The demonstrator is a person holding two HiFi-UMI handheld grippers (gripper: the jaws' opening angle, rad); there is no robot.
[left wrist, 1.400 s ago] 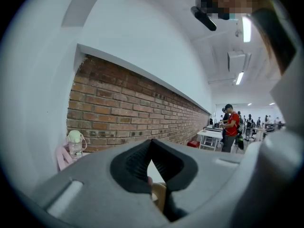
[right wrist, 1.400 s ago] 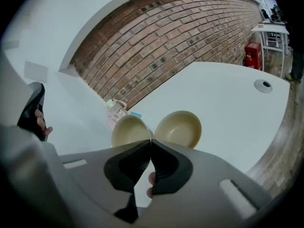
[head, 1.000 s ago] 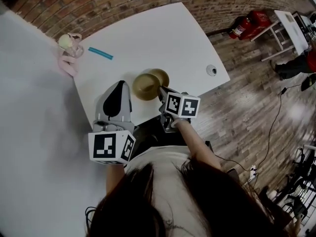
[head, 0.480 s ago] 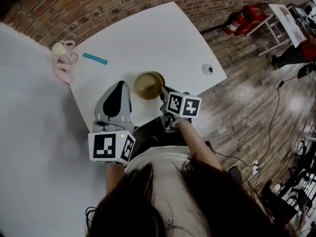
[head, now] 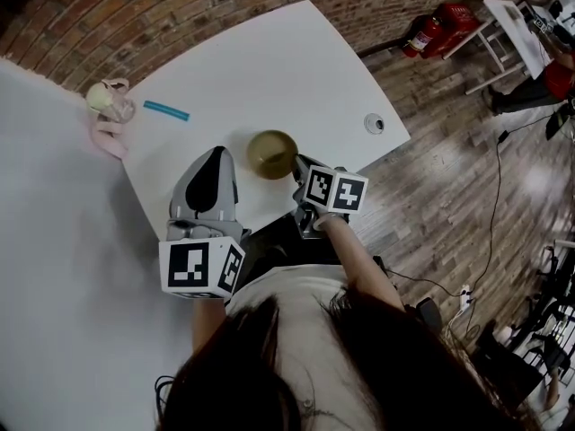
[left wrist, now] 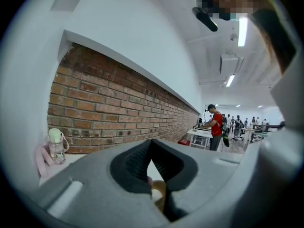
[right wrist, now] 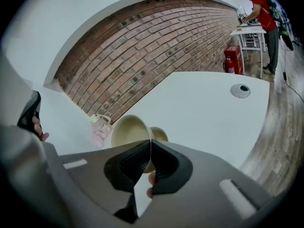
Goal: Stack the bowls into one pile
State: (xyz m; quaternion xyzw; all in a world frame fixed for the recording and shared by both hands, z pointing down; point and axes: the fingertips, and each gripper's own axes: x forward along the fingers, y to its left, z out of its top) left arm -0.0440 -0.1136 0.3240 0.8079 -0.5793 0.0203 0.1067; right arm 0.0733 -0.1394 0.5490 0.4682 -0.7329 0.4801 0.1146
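A tan bowl (head: pixel 271 153) hangs over the front part of the white table (head: pixel 269 70), and my right gripper (head: pixel 295 162) is shut on its near rim. In the right gripper view the jaws pinch the rim of this tilted bowl (right wrist: pixel 129 131), and a second tan bowl (right wrist: pixel 160 135) peeks out just behind and below it. In the head view the second bowl is hidden under the held one. My left gripper (head: pixel 216 154) rests to the left of the bowls, shut with nothing between its jaws. A sliver of bowl (left wrist: pixel 159 192) shows below its closed tips (left wrist: pixel 151 142).
A pink bottle with a green cap (head: pixel 105 102) and a teal stick (head: pixel 167 110) lie at the table's far left. A round grommet (head: pixel 374 123) sits near the right corner. Red fire extinguishers (head: pixel 440 27) stand on the wooden floor beyond.
The held bowl has moved right over the second bowl, which showed beside it a second ago and is now covered in the head view. The left gripper has stayed put.
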